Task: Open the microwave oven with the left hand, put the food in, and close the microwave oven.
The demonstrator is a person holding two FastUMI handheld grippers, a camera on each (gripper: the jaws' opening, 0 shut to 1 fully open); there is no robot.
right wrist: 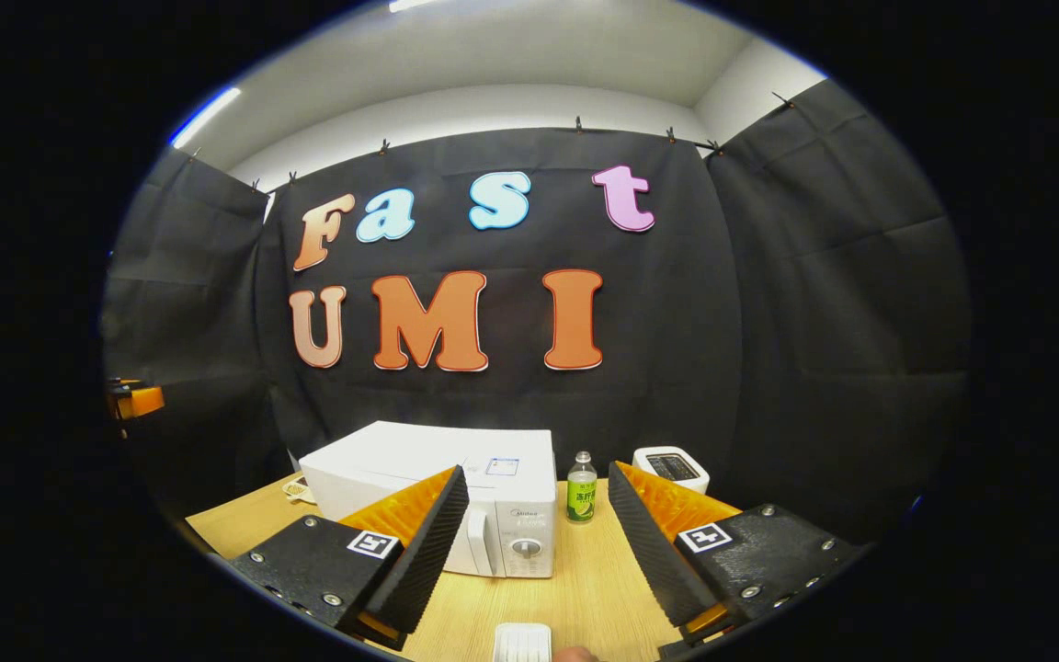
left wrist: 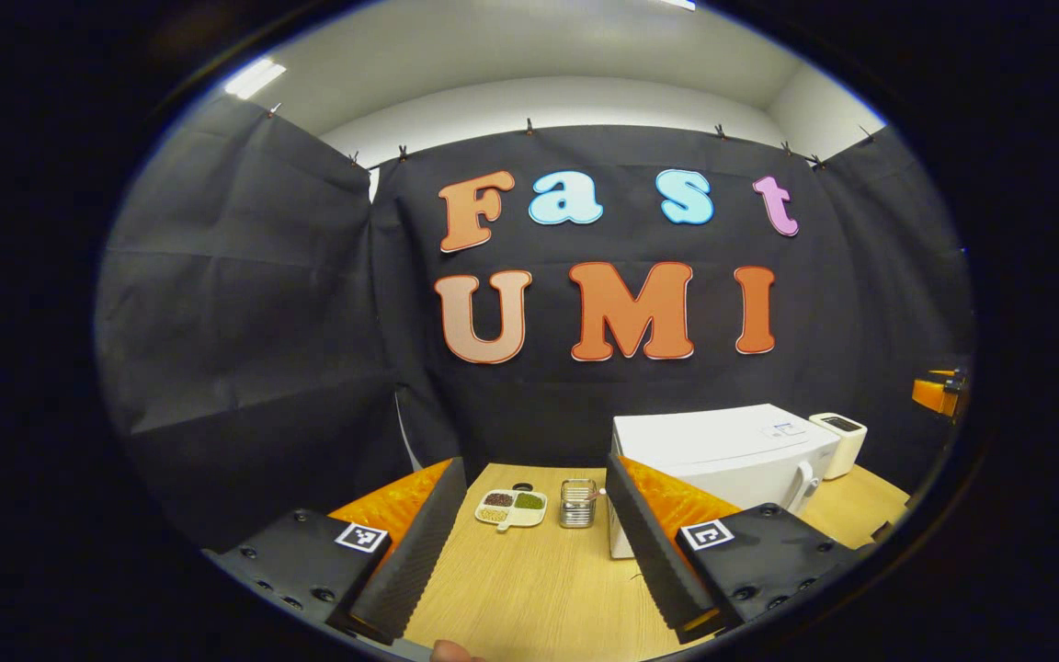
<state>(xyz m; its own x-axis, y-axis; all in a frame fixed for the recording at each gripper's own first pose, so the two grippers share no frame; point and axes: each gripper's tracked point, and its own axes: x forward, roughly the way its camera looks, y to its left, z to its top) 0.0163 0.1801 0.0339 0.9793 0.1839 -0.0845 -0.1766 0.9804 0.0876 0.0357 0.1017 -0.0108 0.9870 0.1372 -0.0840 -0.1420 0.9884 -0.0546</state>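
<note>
You hold the left gripper (left wrist: 529, 552) and the right gripper (right wrist: 529, 552) with fingers apart and empty, poised above the table (left wrist: 529, 588). The microwave (right wrist: 456, 496) sits closed ahead, handle (left wrist: 802, 485) reachable leftward; food tray (left wrist: 511, 507) waits left of it.

Light is thrown down from a ceiling strip (left wrist: 254, 78) at the upper left of the left gripper view, and a second strip (right wrist: 203, 115) is seen upper left in the right gripper view. The wooden table (left wrist: 529, 579) is evenly lit, with only soft shadows. The white microwave (right wrist: 438, 473) is rendered bright but not blown out. Straight lines are bowed hard toward the edges. Focus is held sharp at centre, softened at the rim.
</note>
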